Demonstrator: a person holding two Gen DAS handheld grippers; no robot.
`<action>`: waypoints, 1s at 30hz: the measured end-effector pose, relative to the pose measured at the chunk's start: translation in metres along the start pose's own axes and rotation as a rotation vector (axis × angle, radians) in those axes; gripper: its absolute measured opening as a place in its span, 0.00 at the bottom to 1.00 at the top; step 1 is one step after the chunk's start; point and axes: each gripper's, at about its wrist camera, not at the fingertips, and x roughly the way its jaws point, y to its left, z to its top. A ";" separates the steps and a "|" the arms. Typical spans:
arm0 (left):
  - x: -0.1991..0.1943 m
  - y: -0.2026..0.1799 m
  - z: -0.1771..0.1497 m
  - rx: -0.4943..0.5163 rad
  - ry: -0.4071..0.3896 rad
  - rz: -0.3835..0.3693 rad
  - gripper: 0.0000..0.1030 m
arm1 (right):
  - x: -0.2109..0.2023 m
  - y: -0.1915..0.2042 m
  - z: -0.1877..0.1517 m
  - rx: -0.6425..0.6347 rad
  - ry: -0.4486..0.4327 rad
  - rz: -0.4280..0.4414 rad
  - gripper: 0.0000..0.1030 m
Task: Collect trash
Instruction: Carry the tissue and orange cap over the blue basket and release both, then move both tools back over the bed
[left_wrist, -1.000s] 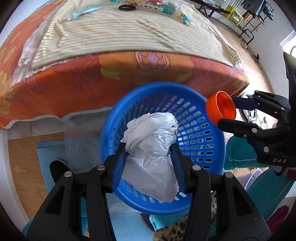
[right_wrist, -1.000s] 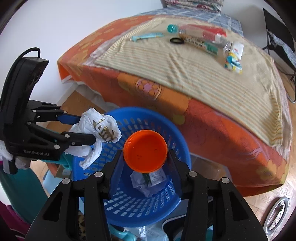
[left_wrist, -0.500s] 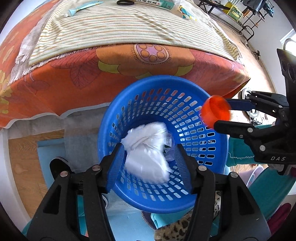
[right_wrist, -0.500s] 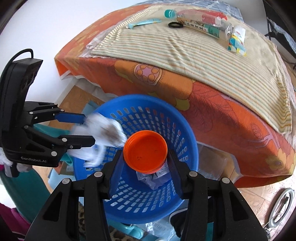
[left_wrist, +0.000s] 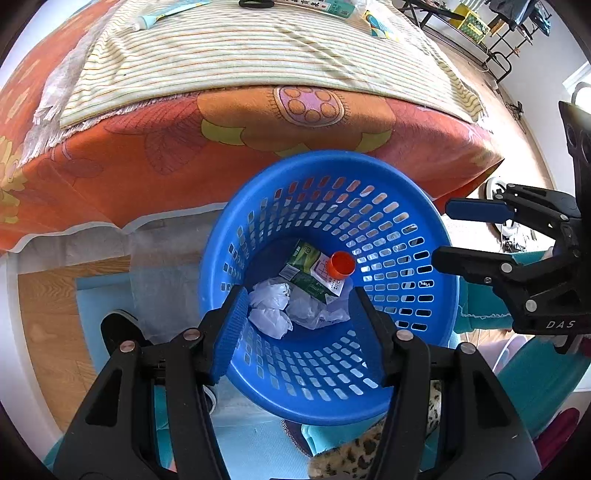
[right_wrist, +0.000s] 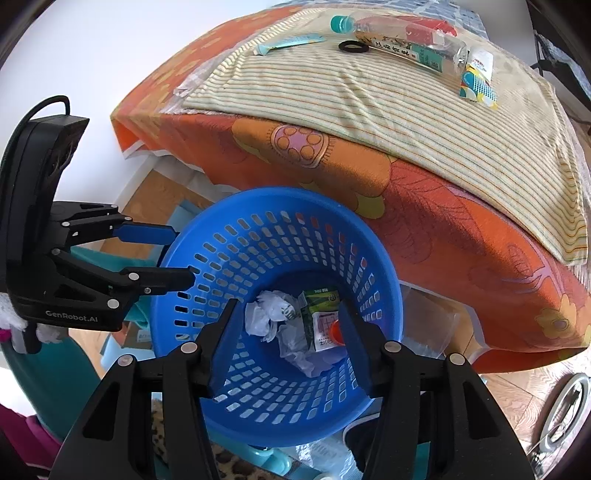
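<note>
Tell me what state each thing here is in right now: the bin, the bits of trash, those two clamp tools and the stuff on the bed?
Blue basket: upright, trash at its bottom.
White crumpled plastic: lying in the basket.
Orange cap: in the basket, on the green carton.
Left hand-held gripper: open, empty, jaws just opened.
Right hand-held gripper: open, empty, jaws just opened.
Plastic bottle: lying on the bed, capped.
Black ring: flat on the bed.

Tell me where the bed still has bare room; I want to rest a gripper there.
The striped blanket is bare across its middle and near edge, down to the orange cover. The far end is crowded: tube, black ring, bottle, carton.
</note>
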 end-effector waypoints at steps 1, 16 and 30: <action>0.000 0.000 0.000 0.001 -0.001 0.000 0.57 | -0.001 0.000 0.000 0.001 -0.003 -0.001 0.51; -0.026 0.009 0.035 -0.022 -0.076 0.022 0.57 | -0.035 -0.012 0.021 0.049 -0.120 -0.006 0.52; -0.062 0.029 0.109 0.001 -0.187 0.091 0.57 | -0.087 -0.063 0.078 0.174 -0.281 -0.062 0.59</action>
